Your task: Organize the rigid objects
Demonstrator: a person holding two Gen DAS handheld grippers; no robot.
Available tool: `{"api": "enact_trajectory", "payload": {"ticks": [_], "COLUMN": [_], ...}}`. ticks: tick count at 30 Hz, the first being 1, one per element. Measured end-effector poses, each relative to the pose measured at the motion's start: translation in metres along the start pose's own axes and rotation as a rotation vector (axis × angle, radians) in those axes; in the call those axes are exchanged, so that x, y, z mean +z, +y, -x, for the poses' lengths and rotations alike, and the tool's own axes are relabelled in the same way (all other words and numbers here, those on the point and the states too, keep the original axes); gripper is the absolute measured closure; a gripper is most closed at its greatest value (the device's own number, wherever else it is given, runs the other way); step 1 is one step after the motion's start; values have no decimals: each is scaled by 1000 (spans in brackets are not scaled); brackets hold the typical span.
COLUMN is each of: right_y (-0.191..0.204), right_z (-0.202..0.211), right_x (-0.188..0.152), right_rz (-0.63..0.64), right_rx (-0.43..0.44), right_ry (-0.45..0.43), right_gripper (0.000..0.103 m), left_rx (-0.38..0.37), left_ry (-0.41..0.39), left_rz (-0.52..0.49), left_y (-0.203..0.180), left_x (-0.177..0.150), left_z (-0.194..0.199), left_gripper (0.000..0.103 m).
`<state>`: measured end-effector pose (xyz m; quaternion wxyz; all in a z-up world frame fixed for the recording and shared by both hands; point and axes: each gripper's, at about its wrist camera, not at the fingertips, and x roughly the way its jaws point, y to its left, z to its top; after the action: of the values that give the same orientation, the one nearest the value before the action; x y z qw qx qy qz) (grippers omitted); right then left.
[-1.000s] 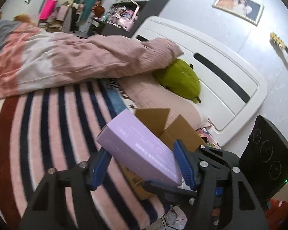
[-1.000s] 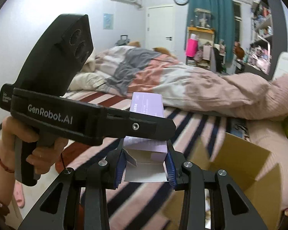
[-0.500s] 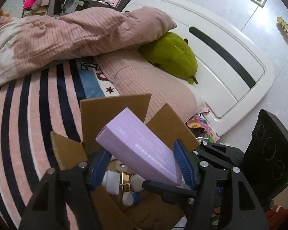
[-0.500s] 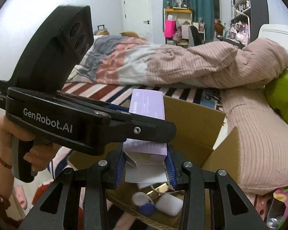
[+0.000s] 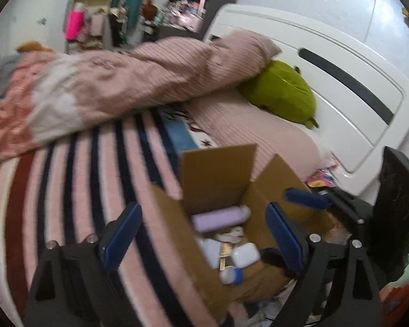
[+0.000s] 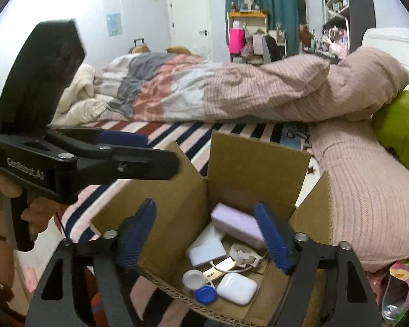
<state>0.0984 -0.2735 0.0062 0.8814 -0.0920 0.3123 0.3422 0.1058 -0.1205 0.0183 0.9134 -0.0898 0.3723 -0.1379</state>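
The lilac box [image 6: 235, 224] lies inside the carton [image 6: 255, 163], tilted against the far wall on top of a white box [image 6: 207, 248], with an earbud case [image 6: 236, 288], a white jar [image 6: 194, 278] and a blue lid [image 6: 205, 294] nearer the front edge — small hard things gathered in one place, which is what the task asks. The carton stands on the bed's edge, its flaps up and out of the way so things can drop straight in; the striped blanket [image 5: 68, 179] beneath it gives a soft, uneven footing, so I judge a careless push could tip it. The right tongs [image 6: 207, 237] hover over the opening, aimed down into it, jaws opening and nothing gripped: the lilac box shows between the blue pads [image 6: 271, 238] but sits well below them, free. The left tongs [image 5: 201, 239] hang above the carton's near-left corner, also opening and empty, with the lilac box [image 5: 218, 218] visible in the gap only because the camera looks past the fingers. A hand [image 6: 2, 190] holds the left tool's grip. Beyond lie a pink pillow [image 5: 248, 125], a green plush [image 5: 283, 95] and the white headboard [image 5: 340, 81]. This item looks placed; the next one needs fetching.
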Motion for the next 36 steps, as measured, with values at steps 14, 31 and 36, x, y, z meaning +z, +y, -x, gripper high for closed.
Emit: {"api": "enact_trajectory", "payload": {"ticks": [14, 31, 36], "right_y": [45, 59, 56], "right_z": [33, 41, 41], "right_x": [7, 5, 5], "right_rz": [71, 69, 66], "right_rx": [-40, -33, -33], "right_ry": [-182, -191, -191], "right_gripper": [0, 0, 0], "left_rx": [341, 382, 377], "left_ry": [-209, -217, -223], "left_rz": [96, 102, 92], "left_y": [48, 51, 49], "left_x": [-45, -62, -61], "left_z": [108, 123, 124], "left_gripper": [1, 1, 1]}}
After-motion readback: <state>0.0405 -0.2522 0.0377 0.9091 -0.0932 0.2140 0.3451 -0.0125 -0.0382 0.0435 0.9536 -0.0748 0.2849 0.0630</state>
